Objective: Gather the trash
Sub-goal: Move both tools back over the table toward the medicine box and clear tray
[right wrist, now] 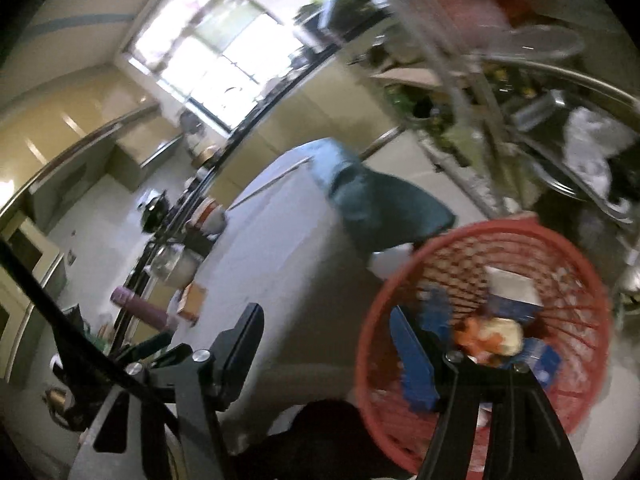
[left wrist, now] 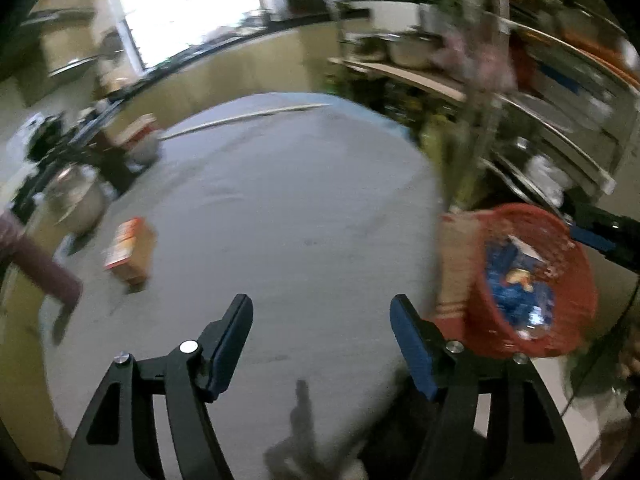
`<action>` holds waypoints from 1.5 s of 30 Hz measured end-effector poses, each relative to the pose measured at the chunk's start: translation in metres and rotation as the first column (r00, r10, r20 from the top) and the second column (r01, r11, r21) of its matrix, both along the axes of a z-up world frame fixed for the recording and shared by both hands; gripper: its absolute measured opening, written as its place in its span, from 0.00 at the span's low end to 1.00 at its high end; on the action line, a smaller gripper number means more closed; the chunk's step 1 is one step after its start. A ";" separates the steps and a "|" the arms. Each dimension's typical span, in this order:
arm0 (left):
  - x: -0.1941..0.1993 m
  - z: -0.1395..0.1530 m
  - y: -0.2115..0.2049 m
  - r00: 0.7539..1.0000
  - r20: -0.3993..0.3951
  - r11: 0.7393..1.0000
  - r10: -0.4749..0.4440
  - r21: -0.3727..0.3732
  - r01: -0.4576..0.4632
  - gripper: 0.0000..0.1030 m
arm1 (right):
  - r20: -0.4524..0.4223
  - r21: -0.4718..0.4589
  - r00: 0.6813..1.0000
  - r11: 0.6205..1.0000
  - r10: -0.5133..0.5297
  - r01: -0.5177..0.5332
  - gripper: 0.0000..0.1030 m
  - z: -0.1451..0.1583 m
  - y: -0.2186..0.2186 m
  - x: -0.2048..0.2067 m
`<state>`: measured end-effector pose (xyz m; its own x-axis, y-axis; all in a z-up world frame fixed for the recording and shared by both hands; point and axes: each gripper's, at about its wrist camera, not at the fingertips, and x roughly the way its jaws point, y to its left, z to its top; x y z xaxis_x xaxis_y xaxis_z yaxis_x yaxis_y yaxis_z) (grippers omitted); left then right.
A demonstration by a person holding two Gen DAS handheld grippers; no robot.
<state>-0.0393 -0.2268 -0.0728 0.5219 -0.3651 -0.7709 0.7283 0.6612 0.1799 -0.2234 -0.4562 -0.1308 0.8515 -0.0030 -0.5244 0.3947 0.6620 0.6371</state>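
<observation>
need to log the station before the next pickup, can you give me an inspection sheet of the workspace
surface: table under a grey cloth, mostly bare in the middle.
job's things: red mesh basket at the table's right edge, with blue wrappers and other trash inside; small cardboard box lying on the cloth at the left.
clutter: steel pot and a red and white container at the table's far left; purple bottle near that edge.
grippers: left gripper open, nothing between the fingers; right gripper open, empty, beside the basket.
cables: nothing seen.
surroundings: window, metal rack of kitchenware at right; views blurred.
</observation>
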 end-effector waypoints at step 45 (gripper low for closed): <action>0.150 -0.038 0.253 0.762 0.026 0.762 0.647 -0.007 -0.647 0.70 | -0.145 -0.140 0.858 0.849 0.492 -0.510 0.66 0.024 0.214 0.263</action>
